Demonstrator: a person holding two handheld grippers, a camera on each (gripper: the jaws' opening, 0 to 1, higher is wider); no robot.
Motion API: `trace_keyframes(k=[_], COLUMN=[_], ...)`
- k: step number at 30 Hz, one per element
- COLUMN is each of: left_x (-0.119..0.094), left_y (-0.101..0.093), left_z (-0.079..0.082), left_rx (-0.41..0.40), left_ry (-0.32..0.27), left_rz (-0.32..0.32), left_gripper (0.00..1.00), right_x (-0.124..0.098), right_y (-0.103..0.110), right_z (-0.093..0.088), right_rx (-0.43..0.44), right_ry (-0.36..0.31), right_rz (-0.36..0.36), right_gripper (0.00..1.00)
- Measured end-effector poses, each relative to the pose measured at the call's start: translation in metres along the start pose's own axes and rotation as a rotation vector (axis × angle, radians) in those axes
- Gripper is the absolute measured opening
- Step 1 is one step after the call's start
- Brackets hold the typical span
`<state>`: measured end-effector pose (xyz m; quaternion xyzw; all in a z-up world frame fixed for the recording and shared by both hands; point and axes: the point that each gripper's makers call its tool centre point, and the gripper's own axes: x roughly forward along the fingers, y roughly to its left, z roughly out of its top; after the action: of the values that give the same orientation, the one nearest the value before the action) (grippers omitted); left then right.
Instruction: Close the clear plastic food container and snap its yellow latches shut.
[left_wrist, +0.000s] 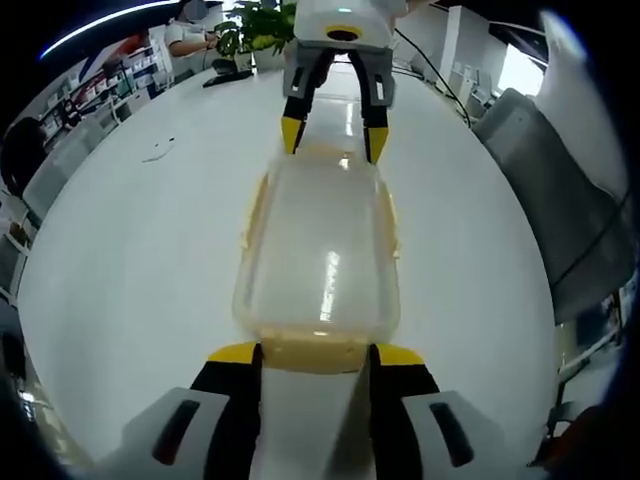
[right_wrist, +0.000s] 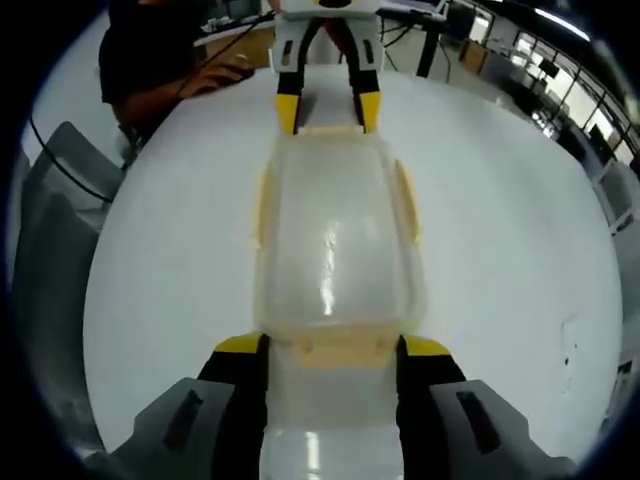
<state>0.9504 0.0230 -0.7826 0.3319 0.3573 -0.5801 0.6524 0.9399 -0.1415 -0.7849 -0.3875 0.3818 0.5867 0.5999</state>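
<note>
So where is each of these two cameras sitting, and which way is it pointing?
Left gripper view: rides the left gripper, looking along the clear container at the right gripper opposite.
Right gripper view: rides the right gripper, facing back over the container at the left gripper.
Shared: the container, white table, both grippers at its opposite ends.

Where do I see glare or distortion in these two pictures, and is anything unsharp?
Left gripper view: white glare streaks on the container lid; the fisheye bends the table edge, and the background plant is soft. Right gripper view: similar streaks on the lid, a bright reflection on the table, and blurred desks behind.
</note>
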Motion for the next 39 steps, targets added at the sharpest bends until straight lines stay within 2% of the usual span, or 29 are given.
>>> trace_keyframes(k=[22,25,39], left_x=[-0.0011,-0.0013,-0.0020], left_y=[-0.0028,-0.0033,-0.0084], left_z=[0.0032,0.0038,0.0097], left_rx=[0.030,0.036,0.039], left_ry=[0.028,0.032,0.060], left_rz=[-0.015,-0.017,-0.019], left_gripper=[0.34,0.34,0.32], right_x=[-0.0003,-0.0009,-0.0022], right_y=[0.0076,0.0069,0.0064], right_z=[0.0012,0.0009,0.0009], right_rx=[-0.013,-0.014,-0.013], right_ry=[0.095,0.109,0.133], right_rz=[0.015,0.014,0.017], right_gripper=[0.42,0.38,0.37])
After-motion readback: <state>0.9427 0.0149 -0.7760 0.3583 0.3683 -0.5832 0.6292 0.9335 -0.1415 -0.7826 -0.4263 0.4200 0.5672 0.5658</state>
